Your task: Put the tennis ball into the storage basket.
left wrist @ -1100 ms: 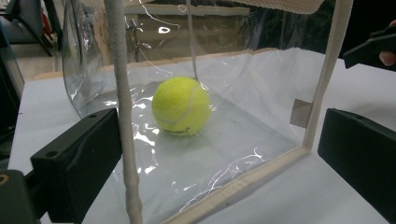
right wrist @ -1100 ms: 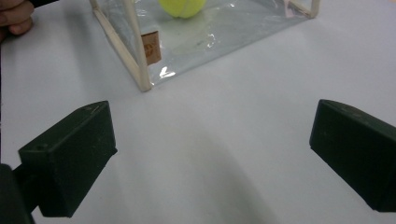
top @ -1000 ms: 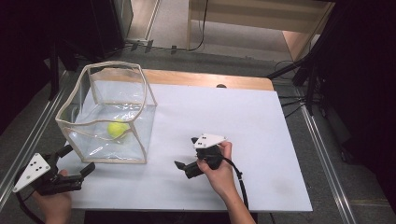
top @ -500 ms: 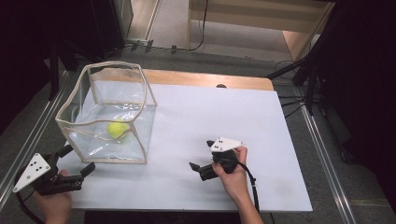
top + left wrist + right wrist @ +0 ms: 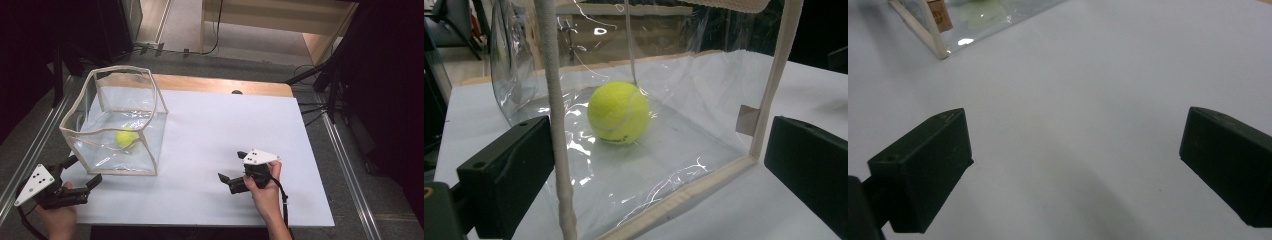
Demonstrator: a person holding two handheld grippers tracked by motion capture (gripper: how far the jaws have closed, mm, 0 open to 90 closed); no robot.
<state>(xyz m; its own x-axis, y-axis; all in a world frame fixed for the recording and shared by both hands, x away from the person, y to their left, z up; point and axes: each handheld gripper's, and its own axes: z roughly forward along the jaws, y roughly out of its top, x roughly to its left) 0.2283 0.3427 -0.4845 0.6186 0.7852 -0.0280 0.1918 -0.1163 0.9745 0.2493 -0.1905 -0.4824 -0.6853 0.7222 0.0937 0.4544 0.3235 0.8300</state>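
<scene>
High view: white-topped desk [image 5: 210, 150] with a wooden strip along the far edge, metal rails on both sides, grey floor, dark room around, cables and a pale wooden unit beyond. Clear plastic cube-shaped box with cream fabric edging [image 5: 150, 97] stands on the desk's left part, open at the top. Yellow-green tennis ball [image 5: 126, 138] lies on the box's floor, inside.

Left gripper [image 5: 83, 171] sits at the desk's near-left corner, fingers spread open, holding nothing, pointed at the box's near-left corner. Left gripper view: fingers [image 5: 509, 170] straddle that corner, the cream vertical edge just beside the left finger, contact unclear; ball [image 5: 618, 113] is beyond the clear wall, between the fingers' lines but well ahead of them. Right gripper [image 5: 232, 165] hovers over bare desk right of the box, well apart from it, fingers [image 5: 923, 165] wide open and empty.

Box's top and right finger are cut off in left gripper view. Right gripper view catches just the box's corner [image 5: 933, 30] at top left, ball there a blur.
</scene>
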